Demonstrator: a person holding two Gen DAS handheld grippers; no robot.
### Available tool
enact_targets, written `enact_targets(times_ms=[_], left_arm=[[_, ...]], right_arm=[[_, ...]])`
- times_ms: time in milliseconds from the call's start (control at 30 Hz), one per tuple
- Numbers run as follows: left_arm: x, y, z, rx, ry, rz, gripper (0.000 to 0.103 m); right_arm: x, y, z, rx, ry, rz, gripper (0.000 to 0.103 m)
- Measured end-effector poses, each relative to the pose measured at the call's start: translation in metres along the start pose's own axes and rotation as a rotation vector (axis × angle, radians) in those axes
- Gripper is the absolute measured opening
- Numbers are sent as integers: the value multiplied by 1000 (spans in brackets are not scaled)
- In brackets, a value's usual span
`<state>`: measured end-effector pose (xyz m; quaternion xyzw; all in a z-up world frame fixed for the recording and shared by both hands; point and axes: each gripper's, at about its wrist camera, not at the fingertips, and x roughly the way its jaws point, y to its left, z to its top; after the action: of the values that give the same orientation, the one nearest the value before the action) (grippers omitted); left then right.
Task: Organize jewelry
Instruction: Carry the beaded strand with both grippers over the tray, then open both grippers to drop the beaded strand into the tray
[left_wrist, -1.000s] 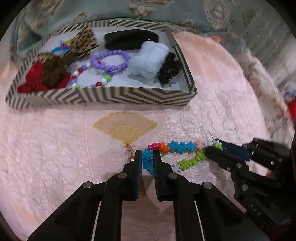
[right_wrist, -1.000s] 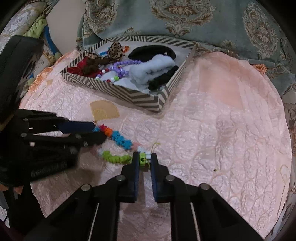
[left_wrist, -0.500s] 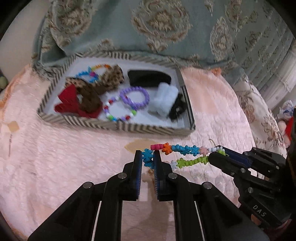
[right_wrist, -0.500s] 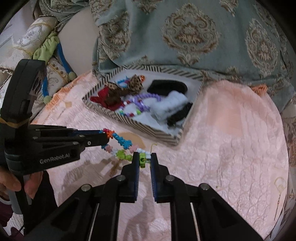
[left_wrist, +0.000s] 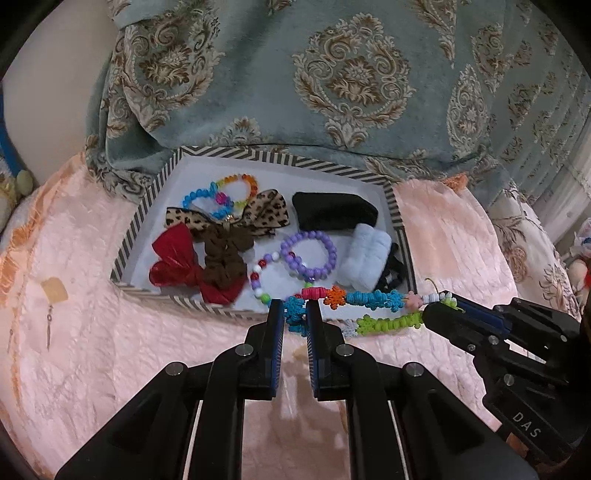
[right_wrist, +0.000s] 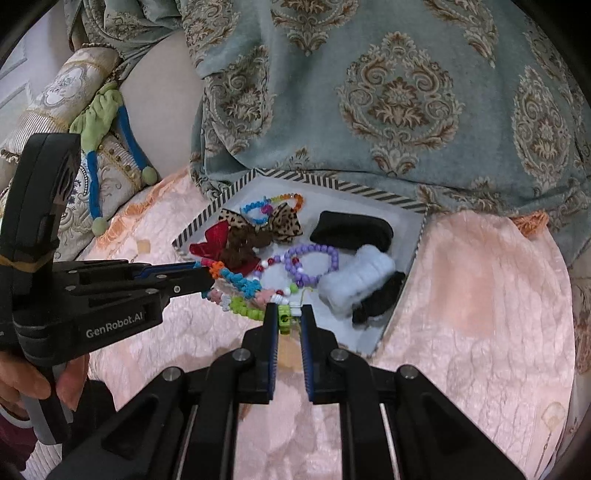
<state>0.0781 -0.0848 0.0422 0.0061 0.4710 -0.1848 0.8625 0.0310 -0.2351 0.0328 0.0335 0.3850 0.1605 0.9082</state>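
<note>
A colourful beaded bracelet (left_wrist: 373, 300) hangs stretched in the air between both grippers, over the near edge of the striped tray (left_wrist: 207, 312). My left gripper (left_wrist: 294, 317) is shut on its blue end. My right gripper (right_wrist: 288, 317) is shut on its green and white end (right_wrist: 284, 316). The bracelet (right_wrist: 240, 282) also shows in the right wrist view, with the left gripper (right_wrist: 207, 275) at its far end. The right gripper (left_wrist: 437, 308) shows at right in the left wrist view. The tray (right_wrist: 402, 199) holds other jewelry.
In the tray lie a purple bead bracelet (left_wrist: 309, 255), a mixed bead bracelet (left_wrist: 258, 280), a rainbow bracelet (left_wrist: 221, 192), a leopard bow (left_wrist: 229, 218), a red bow (left_wrist: 181, 264), a black case (left_wrist: 334, 210) and a white scrunchie (left_wrist: 365, 254). A teal patterned blanket (left_wrist: 332, 81) lies behind. Earrings (left_wrist: 48, 325) lie on the pink quilt at left.
Both grippers have lifted the beaded bracelet off the pink quilt and carried it up and toward the tray. It now hangs over the tray's near edge.
</note>
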Motion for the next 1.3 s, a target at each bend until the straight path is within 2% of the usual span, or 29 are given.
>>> enact_targets(times_ms=[367,1000,1300], left_arm=[[29,9,14,2,13,42,0],[105,19,13,-14,106,94,0],[109,17,13,-7,91,138,0]], right_arm=[[36,-16,10,53,26,10,11],[105,-41,3,107,130,7,11],[114,-44,1,107,114,-2,13]])
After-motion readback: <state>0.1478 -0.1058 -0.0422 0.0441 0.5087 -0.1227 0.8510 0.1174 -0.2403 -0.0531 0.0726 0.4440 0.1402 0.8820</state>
